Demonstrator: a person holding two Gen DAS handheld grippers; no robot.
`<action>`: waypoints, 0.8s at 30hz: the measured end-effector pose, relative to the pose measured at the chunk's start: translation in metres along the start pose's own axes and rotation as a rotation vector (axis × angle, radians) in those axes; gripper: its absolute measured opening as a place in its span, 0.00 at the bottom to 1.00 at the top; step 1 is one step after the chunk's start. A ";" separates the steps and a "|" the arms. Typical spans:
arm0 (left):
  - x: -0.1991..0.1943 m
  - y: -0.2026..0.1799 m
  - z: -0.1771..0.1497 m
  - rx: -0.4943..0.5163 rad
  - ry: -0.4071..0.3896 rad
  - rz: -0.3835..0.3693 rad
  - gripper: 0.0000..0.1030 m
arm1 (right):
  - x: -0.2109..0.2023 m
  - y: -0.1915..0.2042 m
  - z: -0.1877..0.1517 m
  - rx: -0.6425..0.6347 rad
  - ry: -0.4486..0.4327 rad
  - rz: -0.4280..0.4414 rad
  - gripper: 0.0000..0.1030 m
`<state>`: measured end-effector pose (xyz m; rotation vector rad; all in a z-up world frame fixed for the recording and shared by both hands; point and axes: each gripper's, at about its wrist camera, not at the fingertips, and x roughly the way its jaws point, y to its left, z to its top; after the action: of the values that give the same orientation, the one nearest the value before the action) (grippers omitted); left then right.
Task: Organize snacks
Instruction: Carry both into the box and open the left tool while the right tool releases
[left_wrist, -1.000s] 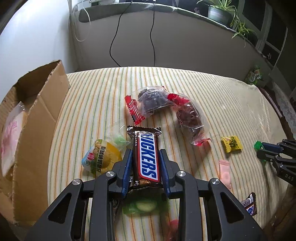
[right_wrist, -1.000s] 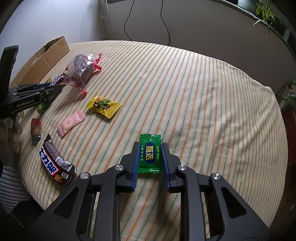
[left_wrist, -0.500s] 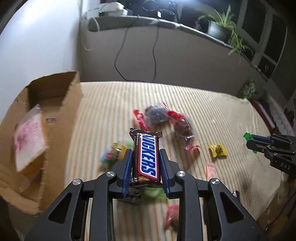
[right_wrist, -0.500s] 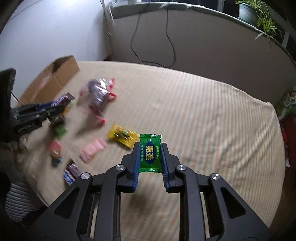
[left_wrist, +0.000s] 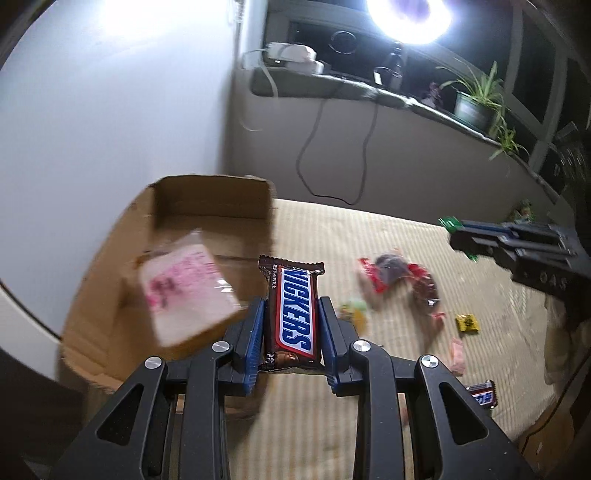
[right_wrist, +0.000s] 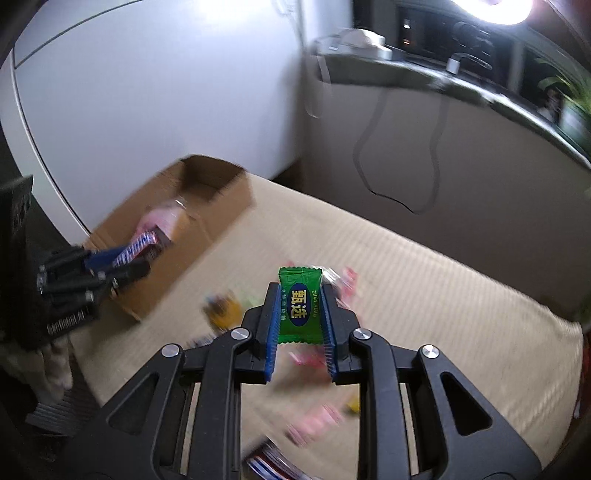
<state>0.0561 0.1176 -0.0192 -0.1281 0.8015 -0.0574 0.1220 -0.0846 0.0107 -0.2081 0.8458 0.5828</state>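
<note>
My left gripper (left_wrist: 291, 325) is shut on a brown Snickers bar (left_wrist: 291, 314), lifted above the striped bed beside the open cardboard box (left_wrist: 110, 295). A pink-printed bag (left_wrist: 188, 291) lies inside that box. My right gripper (right_wrist: 300, 314) is shut on a small green candy packet (right_wrist: 300, 306), raised over the bed. In the right wrist view the box (right_wrist: 207, 229) is to the upper left and the left gripper (right_wrist: 122, 267) with the bar hangs at its near end. The left wrist view shows the right gripper (left_wrist: 458, 230) at the right edge.
Loose snacks lie on the bed: two clear bags with red ends (left_wrist: 402, 277), a yellow candy (left_wrist: 467, 324), a pink packet (left_wrist: 458, 354), a small Snickers (left_wrist: 484, 398). A white wall and a grey ledge with cables and plants stand behind.
Both grippers have risen and swung left toward the cardboard box, each keeping its snack. The box now fills more of both views and the loose snacks have dropped back to the right.
</note>
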 end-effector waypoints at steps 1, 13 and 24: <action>-0.001 0.005 0.000 -0.006 -0.001 0.008 0.26 | 0.007 0.008 0.009 -0.010 -0.002 0.015 0.21; -0.004 0.047 -0.007 -0.073 0.011 0.064 0.26 | 0.078 0.083 0.072 -0.099 0.022 0.133 0.21; 0.001 0.055 -0.008 -0.084 0.024 0.092 0.26 | 0.118 0.122 0.083 -0.161 0.069 0.175 0.23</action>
<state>0.0512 0.1709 -0.0323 -0.1697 0.8333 0.0619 0.1680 0.0965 -0.0173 -0.3035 0.8896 0.8128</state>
